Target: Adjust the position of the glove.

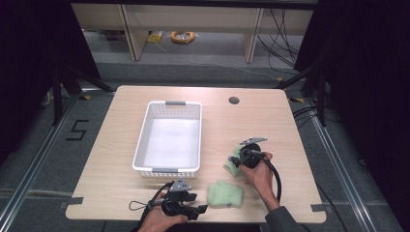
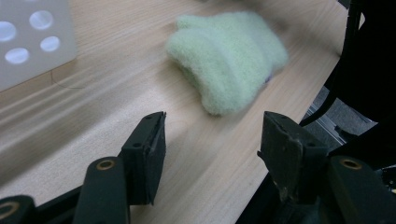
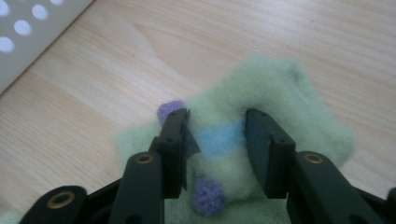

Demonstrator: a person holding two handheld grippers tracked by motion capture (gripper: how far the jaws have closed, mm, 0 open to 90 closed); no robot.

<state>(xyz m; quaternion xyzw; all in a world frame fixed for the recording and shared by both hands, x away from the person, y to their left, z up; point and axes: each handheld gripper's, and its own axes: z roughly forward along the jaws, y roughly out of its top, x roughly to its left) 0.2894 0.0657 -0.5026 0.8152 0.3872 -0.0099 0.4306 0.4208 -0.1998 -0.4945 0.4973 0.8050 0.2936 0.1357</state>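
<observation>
Fuzzy pale-green fabric is the work in hand: two fleecy pieces, probably socks or mitts, though the soft focus leaves the garment uncertain. One, the plain green piece, lies flat near the front edge of the wooden table, just ahead of the left gripper, whose jaws stand apart over bare wood with nothing between them. The other, the spotted piece, carries a blue band and purple dots and sits right of the white perforated basket, under the right gripper. That gripper's jaws are down on the fleece, straddling a fold at the blue band; whether the pads already pinch it I cannot tell for sure, and the cloth looks not yet lifted. The basket holds nothing, so, judging by the layout, neither piece has gone in and both remain to be moved. Count: two fabric pieces, one basket, two grippers.
</observation>
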